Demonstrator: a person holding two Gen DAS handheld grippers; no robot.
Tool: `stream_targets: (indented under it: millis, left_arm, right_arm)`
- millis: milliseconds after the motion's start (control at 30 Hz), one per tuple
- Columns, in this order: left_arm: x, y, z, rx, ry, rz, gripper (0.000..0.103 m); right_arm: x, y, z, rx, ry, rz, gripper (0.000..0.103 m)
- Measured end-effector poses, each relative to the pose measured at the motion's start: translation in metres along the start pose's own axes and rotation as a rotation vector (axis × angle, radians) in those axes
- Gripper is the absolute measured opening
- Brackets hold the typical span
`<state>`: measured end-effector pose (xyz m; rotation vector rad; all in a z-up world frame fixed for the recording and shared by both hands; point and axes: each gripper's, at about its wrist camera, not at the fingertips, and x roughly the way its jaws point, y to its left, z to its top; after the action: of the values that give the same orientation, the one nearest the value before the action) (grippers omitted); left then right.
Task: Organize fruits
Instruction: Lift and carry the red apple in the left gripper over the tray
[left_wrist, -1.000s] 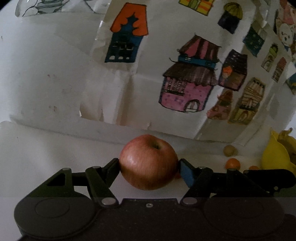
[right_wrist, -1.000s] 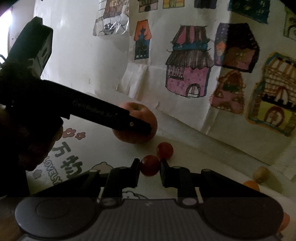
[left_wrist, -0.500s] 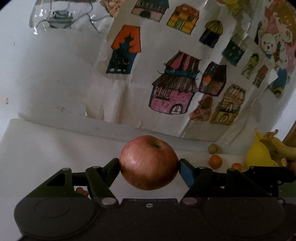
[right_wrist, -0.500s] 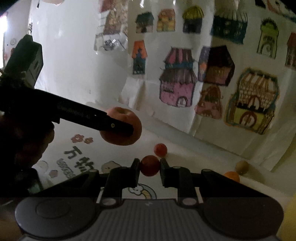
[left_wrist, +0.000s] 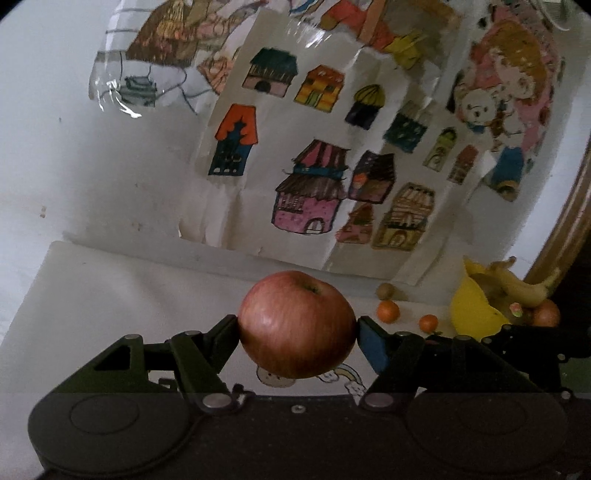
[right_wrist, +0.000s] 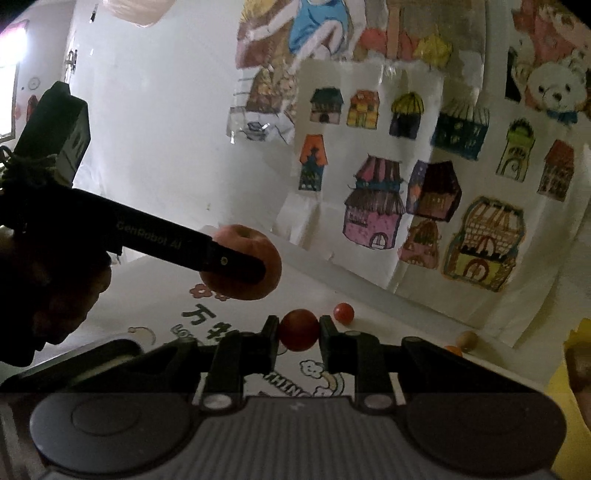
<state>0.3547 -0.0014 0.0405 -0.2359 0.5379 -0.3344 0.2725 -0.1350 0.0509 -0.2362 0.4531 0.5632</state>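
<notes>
My left gripper (left_wrist: 297, 326) is shut on a red apple (left_wrist: 297, 326) and holds it above the white table. The right wrist view shows that apple (right_wrist: 255, 254) in the air behind the left gripper's dark finger. My right gripper (right_wrist: 299, 330) is shut on a small red cherry tomato (right_wrist: 299, 330), lifted off the table. A second cherry tomato (right_wrist: 343, 312) lies on the table behind it. A yellow bowl (left_wrist: 469, 314) with bananas (left_wrist: 517, 284) stands at the right.
Two small orange fruits (left_wrist: 388, 311) (left_wrist: 428, 322) and a brown nut (left_wrist: 385, 291) lie near the bowl. A wall with children's drawings (left_wrist: 314, 192) rises right behind the table. A printed mat (right_wrist: 207, 317) covers the table.
Both grippers have risen with their fruit. The apple and the tomato now hang higher above the table, and the views have tilted up and drawn back from the wall.
</notes>
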Motion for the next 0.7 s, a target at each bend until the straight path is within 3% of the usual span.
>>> stream_targets:
  millis: [700]
  left_arm:
    - [-0.077,-0.015,-0.050,0.030,0.001,-0.039,0.071]
  right_arm:
    - [-0.068,0.061,-0.028,-0.011,-0.009,-0.016,0.026]
